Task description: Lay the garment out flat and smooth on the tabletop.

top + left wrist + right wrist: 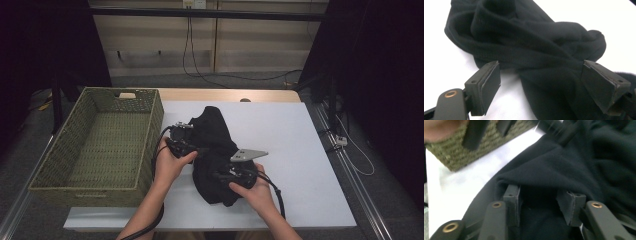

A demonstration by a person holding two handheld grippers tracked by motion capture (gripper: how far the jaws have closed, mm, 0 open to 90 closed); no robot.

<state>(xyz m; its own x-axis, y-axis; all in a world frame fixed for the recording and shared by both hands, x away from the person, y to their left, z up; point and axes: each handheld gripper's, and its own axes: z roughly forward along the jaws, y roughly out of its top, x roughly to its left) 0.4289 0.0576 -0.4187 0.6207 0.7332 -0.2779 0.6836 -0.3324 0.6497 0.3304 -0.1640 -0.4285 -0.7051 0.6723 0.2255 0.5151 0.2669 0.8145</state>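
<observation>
Wicker basket (102, 145), green and with nothing in it, sits at the far left of the white table (300, 150), and everything else is best placed from it. Just right of the basket's long wall, the left gripper (186, 131) rests at the near edge of a crumpled black garment (215, 150). In the left gripper view its jaws stand wide apart and released, one pad (487, 85) over bare table and the other over the cloth (536, 50), with nothing pinched between them.

Farther right of the basket, the garment lies bunched in a long heap running away from the person, wholly on the table and not in the basket. At its near end, farthest from the basket, the right gripper (225, 176) is pushed in under a fold. In the right gripper view its jaws are partly apart with a thick roll of cloth (564, 170) draped over their tips; the pads (514, 202) do not look pressed on it, so I judge it unclenched.

The risk from here is a shallow bite: closing on only the top layer of so loose a heap could let the rest slide out or trail. A dangling end might then snag on the basket's rim, and the left jaws, half over bare table, could close on nothing.
</observation>
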